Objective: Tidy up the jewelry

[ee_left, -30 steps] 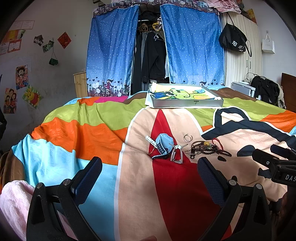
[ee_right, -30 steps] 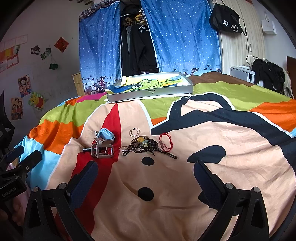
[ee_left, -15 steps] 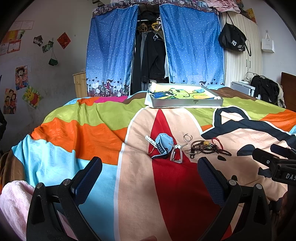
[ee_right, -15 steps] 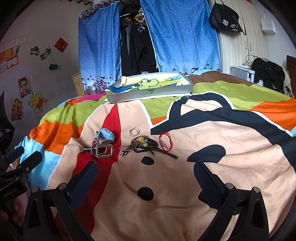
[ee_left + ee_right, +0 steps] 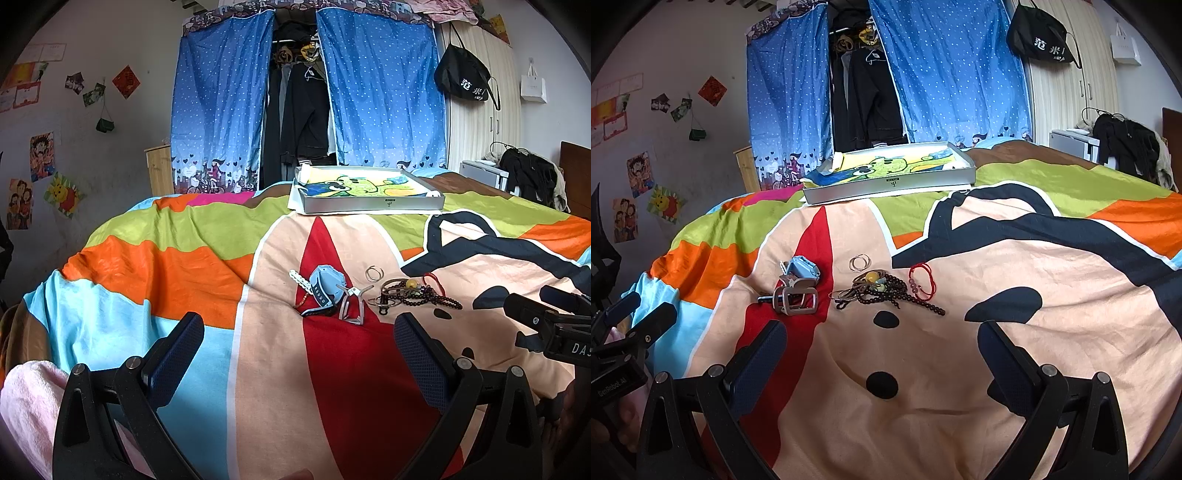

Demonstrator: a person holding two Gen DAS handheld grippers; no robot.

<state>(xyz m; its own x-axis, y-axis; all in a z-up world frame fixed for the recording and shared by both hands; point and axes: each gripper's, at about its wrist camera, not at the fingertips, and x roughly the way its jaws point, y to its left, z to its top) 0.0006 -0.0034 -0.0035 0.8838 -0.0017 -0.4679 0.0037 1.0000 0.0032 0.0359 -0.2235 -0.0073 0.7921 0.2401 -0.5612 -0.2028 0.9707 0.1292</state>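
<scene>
Jewelry lies in a loose group on the bedspread ahead of both grippers. A blue watch (image 5: pixel 323 290) (image 5: pixel 802 268) rests beside a beige clip (image 5: pixel 351 308) (image 5: pixel 795 300). Thin rings (image 5: pixel 373 273) (image 5: pixel 859 262), dark bead bracelets (image 5: pixel 415 295) (image 5: pixel 886 290) and a red cord bracelet (image 5: pixel 922 279) lie to their right. A shallow grey tray (image 5: pixel 373 205) (image 5: pixel 890 184) with a cartoon lining sits at the far edge. My left gripper (image 5: pixel 299 350) and right gripper (image 5: pixel 882 354) both hover open and hold nothing, short of the jewelry.
The colourful bedspread (image 5: pixel 166 258) covers the whole surface. Blue curtains (image 5: pixel 221 110) and hanging clothes stand behind the bed. A pink towel (image 5: pixel 26 398) lies near left. The right gripper's body (image 5: pixel 550 325) shows at the left wrist view's right edge.
</scene>
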